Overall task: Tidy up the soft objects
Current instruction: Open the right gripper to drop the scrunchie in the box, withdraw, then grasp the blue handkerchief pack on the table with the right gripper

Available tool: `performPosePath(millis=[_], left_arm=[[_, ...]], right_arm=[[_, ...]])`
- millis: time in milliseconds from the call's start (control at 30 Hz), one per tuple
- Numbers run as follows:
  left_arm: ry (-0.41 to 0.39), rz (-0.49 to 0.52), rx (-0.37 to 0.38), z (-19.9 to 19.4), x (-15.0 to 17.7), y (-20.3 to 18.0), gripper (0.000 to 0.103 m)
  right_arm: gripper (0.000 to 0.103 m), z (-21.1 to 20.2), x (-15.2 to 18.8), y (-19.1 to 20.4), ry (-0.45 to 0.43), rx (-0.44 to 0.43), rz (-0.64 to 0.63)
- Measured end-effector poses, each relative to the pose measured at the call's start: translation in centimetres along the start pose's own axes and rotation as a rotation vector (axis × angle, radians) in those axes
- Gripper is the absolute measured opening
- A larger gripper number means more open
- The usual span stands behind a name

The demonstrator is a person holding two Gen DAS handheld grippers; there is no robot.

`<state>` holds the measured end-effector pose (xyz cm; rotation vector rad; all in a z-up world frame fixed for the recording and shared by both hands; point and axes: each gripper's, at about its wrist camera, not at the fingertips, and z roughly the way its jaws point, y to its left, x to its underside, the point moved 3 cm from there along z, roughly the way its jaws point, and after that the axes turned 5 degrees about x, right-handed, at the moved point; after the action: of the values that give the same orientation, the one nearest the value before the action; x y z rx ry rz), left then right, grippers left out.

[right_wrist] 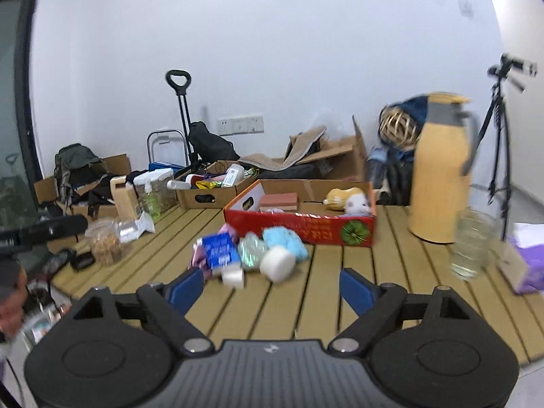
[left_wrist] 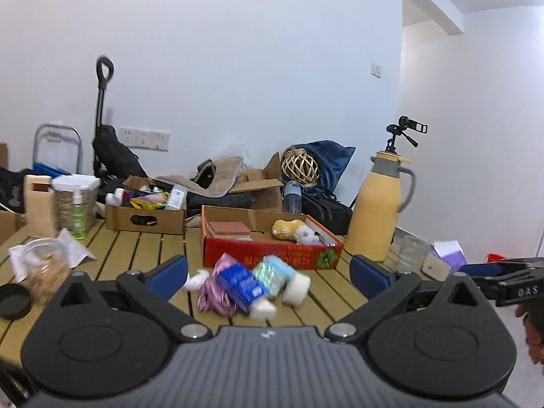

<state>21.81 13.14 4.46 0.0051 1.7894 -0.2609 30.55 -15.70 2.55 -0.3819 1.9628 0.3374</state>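
Observation:
A pile of soft things lies on the slatted wooden table (left_wrist: 142, 248) in front of a red cardboard box (left_wrist: 272, 255): a blue tissue pack (left_wrist: 242, 284), a pink-purple bundle (left_wrist: 212, 294), a light blue fluffy item (left_wrist: 275, 270) and a white roll (left_wrist: 297, 289). The box holds a yellow and white plush toy (left_wrist: 292, 230) and a brown pad (left_wrist: 228, 228). My left gripper (left_wrist: 268, 275) is open and empty, just short of the pile. In the right wrist view the pile (right_wrist: 248, 253) and the box (right_wrist: 306, 227) lie ahead of my right gripper (right_wrist: 272, 285), which is open and empty.
A yellow thermos jug (left_wrist: 377, 210) and a glass jar (left_wrist: 409, 253) stand right of the box. A brown box of bottles (left_wrist: 146, 216), a green spray bottle (left_wrist: 78, 217), a snack jar (left_wrist: 44, 272) and a black lid (left_wrist: 13, 301) sit at the left. A purple tissue box (right_wrist: 525, 261) is at the right.

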Motion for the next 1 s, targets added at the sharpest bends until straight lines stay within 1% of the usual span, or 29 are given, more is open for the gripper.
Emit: performPosePath(millis=[67,100,167,233,267,333,400,467,533,600,667,700,733,767,800,833,900,967,1000], left_arm=[[-0.012,-0.024,-0.027,-2.3,2.0,-0.8,0.103],[-0.008,-0.04,-0.028,-3.2,2.9,-1.1,0.103],[0.02,-0.074,-0.022,-4.1,4.9,-1.5,0.103],[0.055,-0.086,-0.023,-4.1,6.1,-1.7,0.103],[0.069,-0.078,-0.03,-3.8,6.4,-1.7,0.103],[0.079,-0.06,-0.053,-3.0,6.8,-1.7,0.103],[0.08,-0.073,-0.05,-1.8,7.0,-1.2,0.103],[0.096,-0.088,-0.035,-0.3,7.3,-0.5,0.103],[0.1,-0.106,-0.029,1.9,7.4,0.5,0.103],[0.123,-0.136,-0.057,4.8,7.1,1.9,0.103],[0.129,-0.14,-0.068,7.5,6.4,3.1,0.101],[0.133,-0.129,-0.073,9.0,5.9,3.7,0.097],[0.138,-0.111,-0.074,10.6,5.3,4.2,0.09],[0.151,-0.091,-0.077,12.6,4.6,4.8,0.086],[0.168,-0.074,-0.077,14.2,4.0,5.3,0.076],[0.19,-0.048,-0.062,16.3,3.3,5.8,0.067],[0.217,-0.039,-0.042,19.6,2.4,6.9,0.059],[0.229,-0.056,-0.025,22.7,2.0,7.9,0.058],[0.232,-0.077,-0.023,23.9,2.1,8.4,0.054]], right_arm=[[0.087,-2.7,2.5,0.5,-0.024,0.028,-0.007],[0.088,-3.8,3.6,0.7,-0.031,0.035,0.001],[0.088,-5.4,5.8,0.9,-0.046,0.008,0.043],[0.088,-5.9,6.6,1.1,-0.048,-0.038,0.051],[0.088,-5.7,6.5,1.2,-0.041,-0.037,0.041],[0.088,-4.9,6.5,1.6,-0.052,-0.006,0.051],[0.087,-3.9,6.9,1.9,-0.058,-0.009,0.081],[0.086,-2.0,7.6,2.3,-0.028,-0.026,0.099],[0.079,0.6,8.3,2.9,0.012,-0.044,0.098],[0.062,3.6,8.7,3.4,0.061,-0.061,0.112],[0.055,6.7,8.5,3.8,0.096,-0.079,0.133],[0.054,8.1,8.3,3.9,0.105,-0.083,0.144],[0.052,9.8,7.8,4.0,0.114,-0.09,0.159],[0.049,11.2,7.3,4.1,0.119,-0.102,0.172],[0.046,12.9,6.7,4.2,0.124,-0.123,0.193],[0.046,14.5,6.0,4.2,0.133,-0.144,0.211],[0.044,17.8,4.6,4.3,0.153,-0.187,0.256],[0.044,21.0,3.6,4.5,0.169,-0.222,0.305],[0.042,22.5,3.1,4.6,0.176,-0.233,0.323]])
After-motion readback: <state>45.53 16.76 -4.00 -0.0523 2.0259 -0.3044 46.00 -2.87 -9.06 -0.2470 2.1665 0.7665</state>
